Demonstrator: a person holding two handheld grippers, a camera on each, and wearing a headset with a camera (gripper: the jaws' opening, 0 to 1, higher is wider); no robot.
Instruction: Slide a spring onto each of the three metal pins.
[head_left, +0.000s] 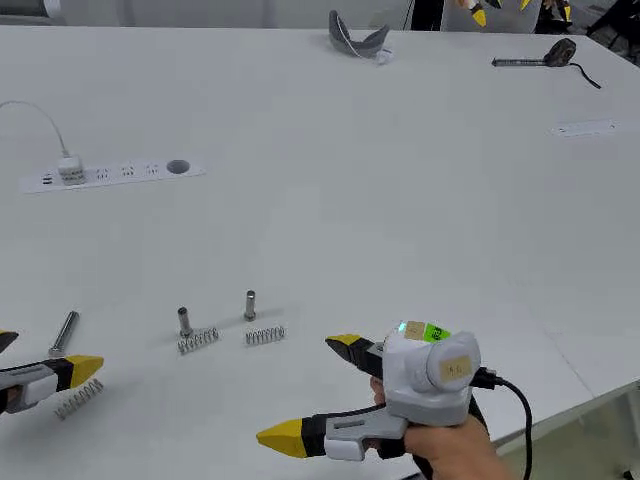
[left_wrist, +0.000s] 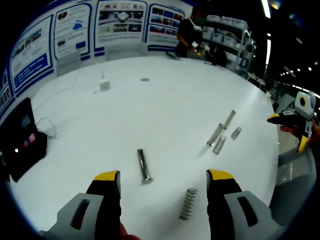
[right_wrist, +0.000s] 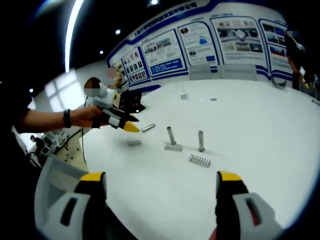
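Just ahead of the spread left gripper (left_wrist: 163, 175), a lying pin (left_wrist: 143, 165) and loose spring (left_wrist: 188, 203) are framed, presumably for pickup; the right gripper (right_wrist: 161, 176), likewise spread, is faced toward upright pins (right_wrist: 171, 135) and unthreaded springs (right_wrist: 199, 160).

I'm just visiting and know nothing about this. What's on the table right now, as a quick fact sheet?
Upright pins: two, standing near each other
Lying pin: one, on its side
Springs: three, loose beside the pins, none on a pin yet
Left gripper: open, empty
Right gripper: open, empty
Table: white
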